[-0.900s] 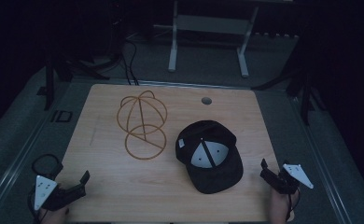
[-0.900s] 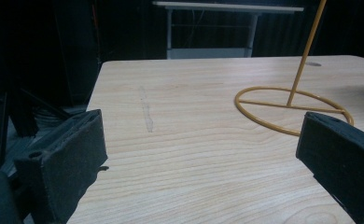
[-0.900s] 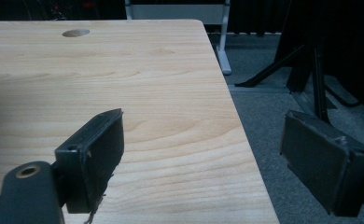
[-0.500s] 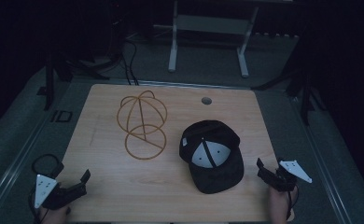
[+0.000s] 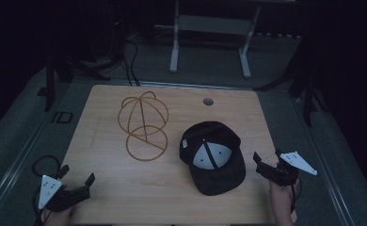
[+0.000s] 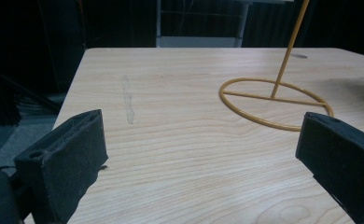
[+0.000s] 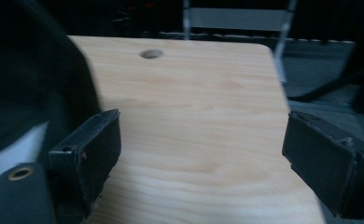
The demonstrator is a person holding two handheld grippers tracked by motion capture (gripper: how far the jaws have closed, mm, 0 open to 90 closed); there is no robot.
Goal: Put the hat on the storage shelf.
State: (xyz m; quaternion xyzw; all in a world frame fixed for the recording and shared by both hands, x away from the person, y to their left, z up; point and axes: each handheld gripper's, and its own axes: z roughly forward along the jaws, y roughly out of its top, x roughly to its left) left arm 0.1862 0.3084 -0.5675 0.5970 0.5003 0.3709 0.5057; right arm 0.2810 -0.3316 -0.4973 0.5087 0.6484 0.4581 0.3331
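While both grippers are hovering low at the near edge of the bench (image 5: 101, 101), the black cap (image 5: 213, 157) is lying upside down on the right half, its pale lining facing up, just beside the gold wire stand (image 5: 143, 126) and not touching it. The right gripper (image 5: 262, 165) is sitting near the cap's brim side with its jaws spread wide and nothing between them; the left gripper (image 5: 78, 185) is likewise standing apart and empty at the near left corner.

The likely trouble: the cap is soft, so 1 jaw could be pushing the brim along the bench instead of sliding under it, or the crown could be folding in a pinch. A careless swing could also be knocking the light stand over.

The cap's long axis is running from far-left to near-right, the brim pointing toward the near right edge.
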